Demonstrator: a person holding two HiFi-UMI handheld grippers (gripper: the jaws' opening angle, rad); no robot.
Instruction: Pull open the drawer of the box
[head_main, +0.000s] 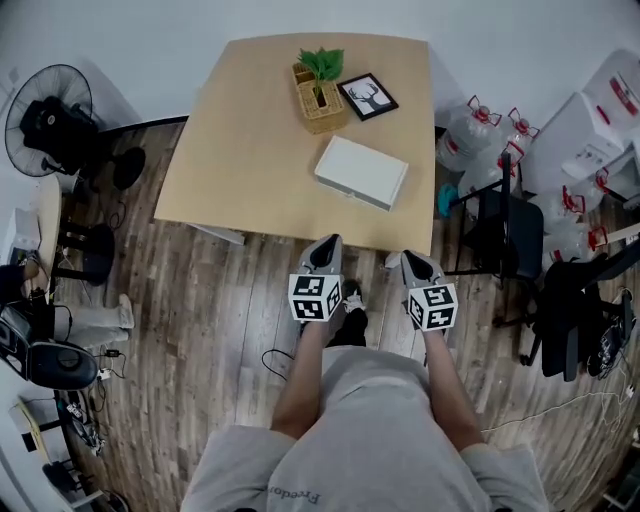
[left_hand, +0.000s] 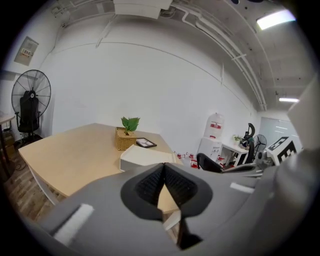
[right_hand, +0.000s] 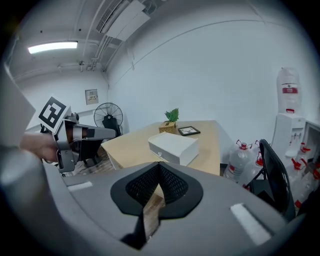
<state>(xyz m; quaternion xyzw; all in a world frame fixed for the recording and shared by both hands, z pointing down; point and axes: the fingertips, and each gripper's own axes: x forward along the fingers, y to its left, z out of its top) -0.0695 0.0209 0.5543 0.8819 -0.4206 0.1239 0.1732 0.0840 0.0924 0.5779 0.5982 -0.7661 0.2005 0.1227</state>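
A flat white box (head_main: 360, 171) lies on the tan table (head_main: 250, 150), near its front right edge. The right gripper view shows the box's (right_hand: 172, 146) drawer front closed, with a small knob facing me. Both grippers hang over the wooden floor, just short of the table's near edge and apart from the box. My left gripper (head_main: 327, 247) is shut with nothing in it, and its jaws meet at a point (left_hand: 163, 170) below the box (left_hand: 145, 157). My right gripper (head_main: 410, 260) is likewise shut and empty (right_hand: 159, 167).
A wicker basket with a green plant (head_main: 320, 95) and a framed picture (head_main: 367, 96) stand behind the box. A black chair (head_main: 505, 225) and water bottles (head_main: 470, 130) are right of the table. A standing fan (head_main: 45, 120) is at the left.
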